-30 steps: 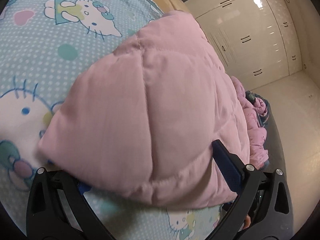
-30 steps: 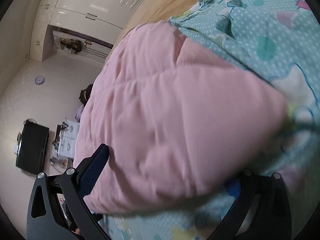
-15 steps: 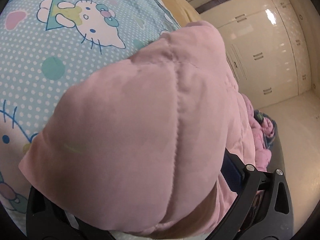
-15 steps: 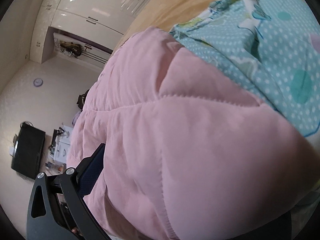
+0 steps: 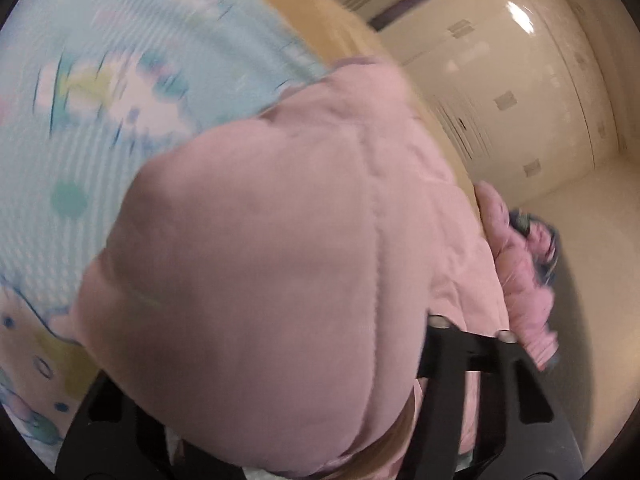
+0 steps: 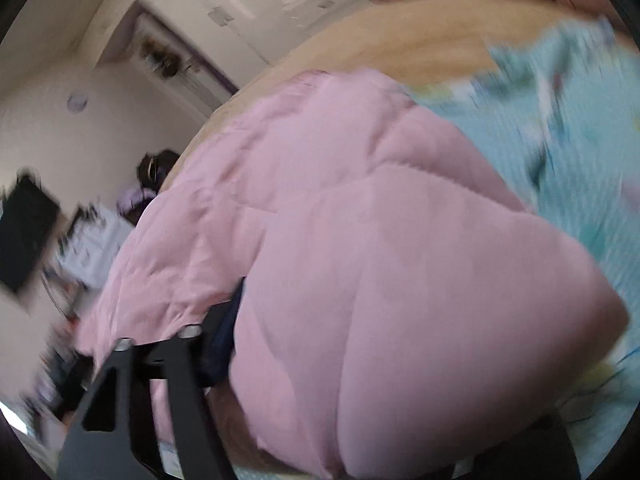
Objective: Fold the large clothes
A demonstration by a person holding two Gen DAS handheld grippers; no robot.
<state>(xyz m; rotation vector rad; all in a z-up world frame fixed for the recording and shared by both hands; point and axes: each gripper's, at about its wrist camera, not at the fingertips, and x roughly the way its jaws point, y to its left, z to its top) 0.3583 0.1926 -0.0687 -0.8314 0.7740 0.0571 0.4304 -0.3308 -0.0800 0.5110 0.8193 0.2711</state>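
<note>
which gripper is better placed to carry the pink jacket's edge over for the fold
Neither clearly; it looks like a two-handed move. The left gripper and right gripper have both just been closing, each with a corner of the pink jacket bunched between its fingers above the blue sheet.

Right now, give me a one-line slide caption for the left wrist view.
Left claw, just closed on a pink jacket corner, over the cartoon bedsheet, wardrobe behind.

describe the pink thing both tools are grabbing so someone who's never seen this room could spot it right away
Start at the bed with the light blue cartoon-cat sheet. On it lies a puffy pink quilted jacket, one end bunched in the left tool, the other in the right tool, whose jaws have just been closing on it. It is plain pink with stitched padded panels, unlike the patterned sheet.
</note>
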